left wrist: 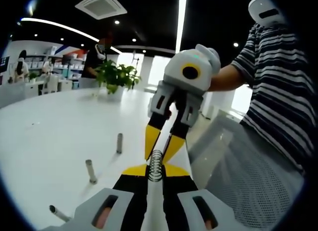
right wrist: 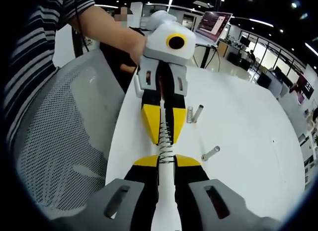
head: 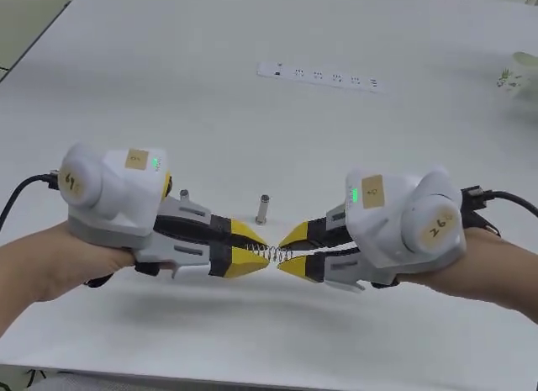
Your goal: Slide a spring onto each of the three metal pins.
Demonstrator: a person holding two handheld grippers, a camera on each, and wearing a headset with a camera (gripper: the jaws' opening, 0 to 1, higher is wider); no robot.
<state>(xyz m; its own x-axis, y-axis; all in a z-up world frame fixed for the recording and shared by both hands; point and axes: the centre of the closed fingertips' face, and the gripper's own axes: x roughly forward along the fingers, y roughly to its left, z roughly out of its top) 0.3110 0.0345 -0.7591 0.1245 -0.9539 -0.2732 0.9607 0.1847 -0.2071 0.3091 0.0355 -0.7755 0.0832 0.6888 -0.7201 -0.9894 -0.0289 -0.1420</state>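
Between left tool (head: 261, 255) and right tool (head: 286, 253), spring (head: 273, 255)

Open-plan office. A white ceiling air-conditioning cassette (left wrist: 101, 5) and a green potted plant (left wrist: 117, 76) lie beyond the left gripper (left wrist: 155, 169). A grey mesh office chair (right wrist: 64, 141) stands beside the right gripper (right wrist: 166, 162), with a lit computer monitor (right wrist: 213, 23) beyond.

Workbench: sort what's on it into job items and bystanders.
Job items: spring, gripped between left tool and right tool; upright pin; second pin behind the left tool.

Lying about: power strip; plant.
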